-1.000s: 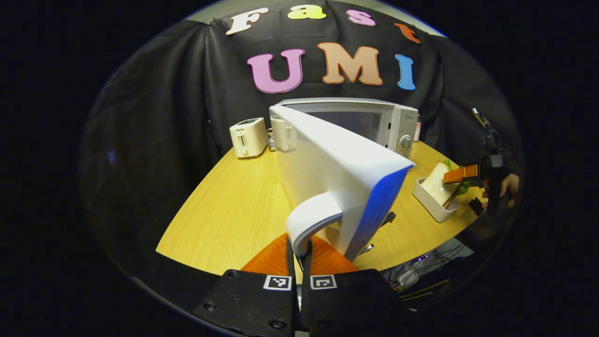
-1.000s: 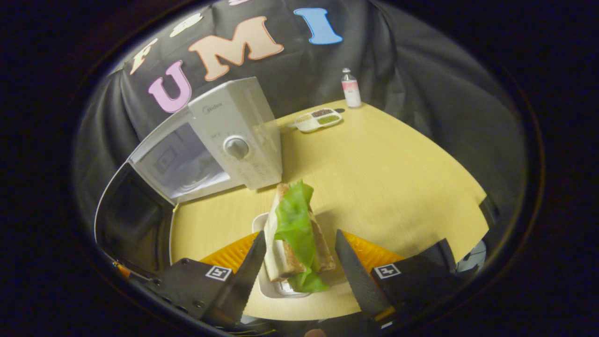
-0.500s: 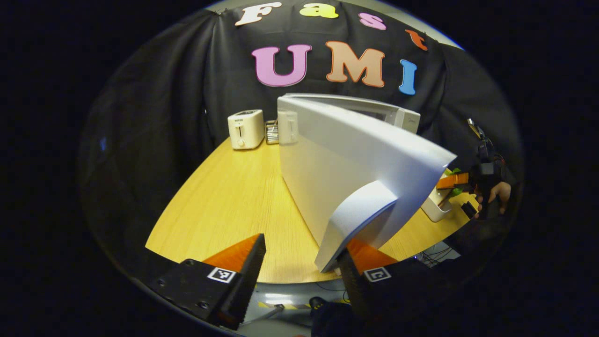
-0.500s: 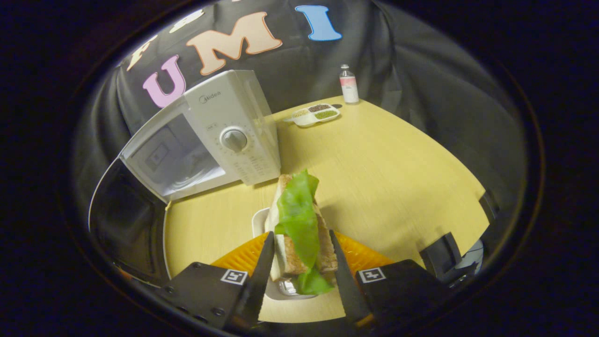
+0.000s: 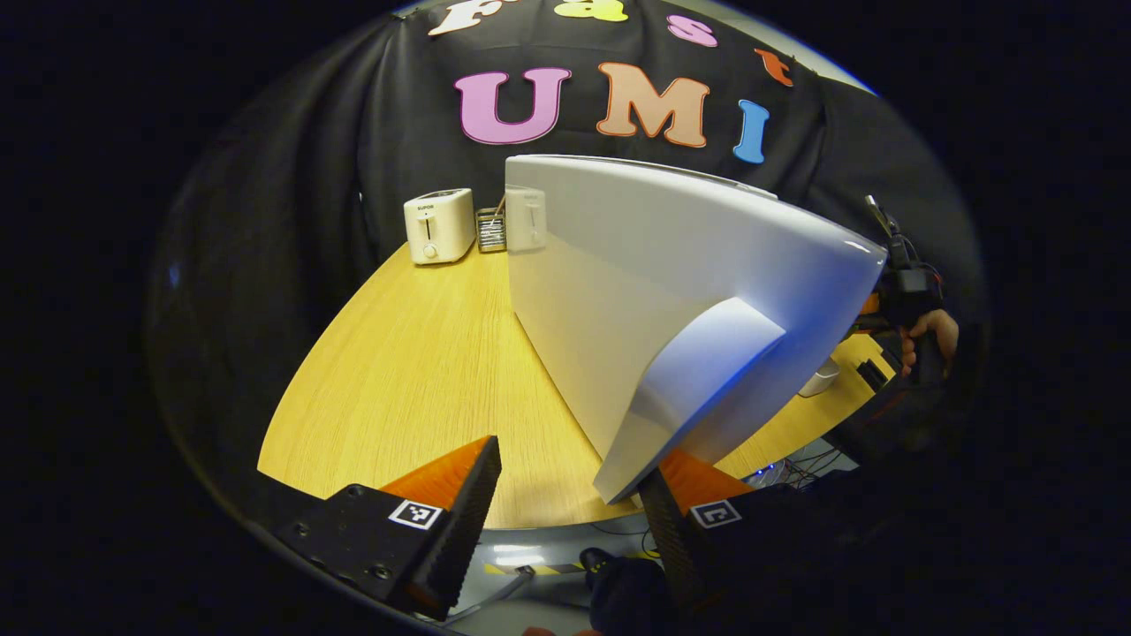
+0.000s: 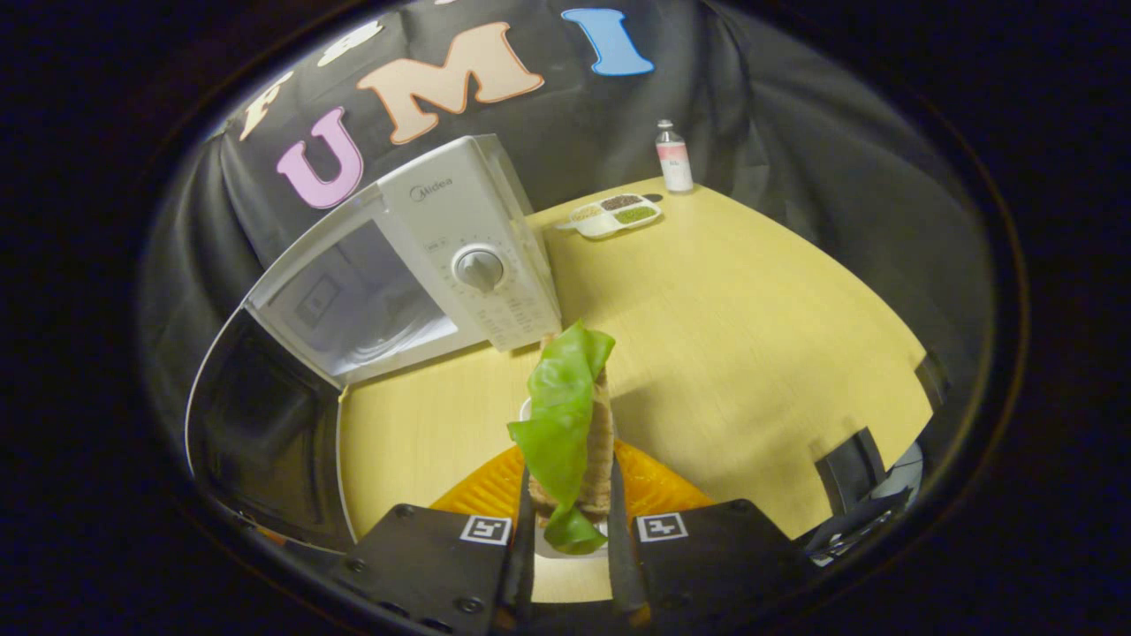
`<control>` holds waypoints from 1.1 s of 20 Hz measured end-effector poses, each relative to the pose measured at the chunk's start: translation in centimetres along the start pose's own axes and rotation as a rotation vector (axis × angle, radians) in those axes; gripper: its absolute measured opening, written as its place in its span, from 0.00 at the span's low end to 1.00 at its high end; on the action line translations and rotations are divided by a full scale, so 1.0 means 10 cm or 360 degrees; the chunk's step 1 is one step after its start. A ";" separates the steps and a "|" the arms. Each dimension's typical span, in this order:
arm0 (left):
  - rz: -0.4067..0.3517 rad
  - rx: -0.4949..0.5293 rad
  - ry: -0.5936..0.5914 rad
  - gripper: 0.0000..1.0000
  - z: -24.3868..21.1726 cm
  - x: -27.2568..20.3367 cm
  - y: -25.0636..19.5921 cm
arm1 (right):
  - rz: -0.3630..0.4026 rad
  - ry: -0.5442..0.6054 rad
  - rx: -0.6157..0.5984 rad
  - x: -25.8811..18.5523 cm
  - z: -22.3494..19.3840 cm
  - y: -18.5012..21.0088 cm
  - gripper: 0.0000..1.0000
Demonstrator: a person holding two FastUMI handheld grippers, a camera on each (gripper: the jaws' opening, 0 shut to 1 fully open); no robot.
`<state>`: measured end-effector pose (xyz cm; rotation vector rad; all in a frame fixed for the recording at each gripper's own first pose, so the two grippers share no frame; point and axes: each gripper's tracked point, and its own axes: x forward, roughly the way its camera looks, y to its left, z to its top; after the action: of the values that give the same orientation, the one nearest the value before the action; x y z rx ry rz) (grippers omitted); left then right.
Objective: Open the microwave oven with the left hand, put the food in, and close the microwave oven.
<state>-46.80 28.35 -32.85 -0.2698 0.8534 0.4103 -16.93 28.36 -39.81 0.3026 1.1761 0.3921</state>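
So the microwave (image 6: 415, 256) sits on the wooden table (image 6: 751, 327) with its door (image 5: 671, 291) swung wide open. In the left gripper view the door's white outer face is right up close, and its curved handle (image 5: 698, 389) sticks out toward the camera. The left gripper (image 5: 570, 503) has its jaws spread well apart with nothing between them; the handle's lower end sits just by the right finger, but I honestly can't tell if they're touching from this angle.

Over on the far left of the table there's a cream toaster (image 5: 437, 225), with a small metal rack thing (image 5: 490, 230) just beside it.

In the right gripper view the right gripper (image 6: 565, 565) is closed down on the sandwich (image 6: 579, 433), both fingers pressing on its sides. It's standing on edge, bread on the outside and a big green lettuce leaf (image 6: 561, 415) flopping out the top. Right under it you can see a bit of a white tray (image 6: 541, 548), though whether the sandwich has cleared it or is resting in it is hard to say. The microwave cavity is open just beyond to the left, with the control dial (image 6: 478, 267) facing the camera.

Far across the table there's a divided dish (image 6: 614, 215) with some stuff in it and a small bottle (image 6: 676, 159) near it.

In the left gripper view, a person's hand (image 5: 928, 336) shows at the far right, past the door's edge.
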 end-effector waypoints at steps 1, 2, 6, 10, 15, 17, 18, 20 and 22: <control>-0.0002 -0.0002 0.0004 0.87 0.00 0.00 0.01 | 0.0000 -0.0006 -0.0003 -0.02 0.02 0.01 0.33; -0.0006 -0.0003 0.0009 0.87 0.00 0.00 0.02 | -0.0014 -0.0001 -0.0011 -0.02 0.01 -0.02 0.37; -0.0019 -0.0005 0.0019 0.87 0.00 -0.01 0.03 | 0.0001 -0.0013 -0.0068 -0.09 0.08 0.06 0.21; -0.0030 -0.0014 0.0028 0.87 0.00 -0.02 0.06 | 0.0030 -0.0078 -0.0063 -0.21 0.28 0.19 0.21; -0.0049 -0.0009 0.0033 0.87 -0.01 -0.03 0.08 | 0.0259 -0.0107 0.0173 -0.33 0.55 0.74 0.28; -0.0045 0.0013 0.0034 0.87 0.00 -0.05 0.09 | 0.0392 -0.0076 0.0308 -0.31 0.61 1.06 0.28; -0.0045 0.0026 0.0025 0.87 0.01 -0.06 0.10 | 0.0461 -0.0051 0.0377 -0.30 0.59 1.22 0.28; -0.0046 0.0031 0.0004 0.86 0.05 -0.08 0.12 | 0.0580 0.0002 0.0530 -0.25 0.57 1.49 0.28; -0.0045 0.0020 0.0001 0.86 0.06 -0.10 0.13 | 0.0637 0.0056 0.0670 -0.14 0.52 1.67 0.28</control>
<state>-47.58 29.49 -31.81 -0.2700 0.8519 0.3783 -14.82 42.55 -29.60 0.9086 1.2278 0.4963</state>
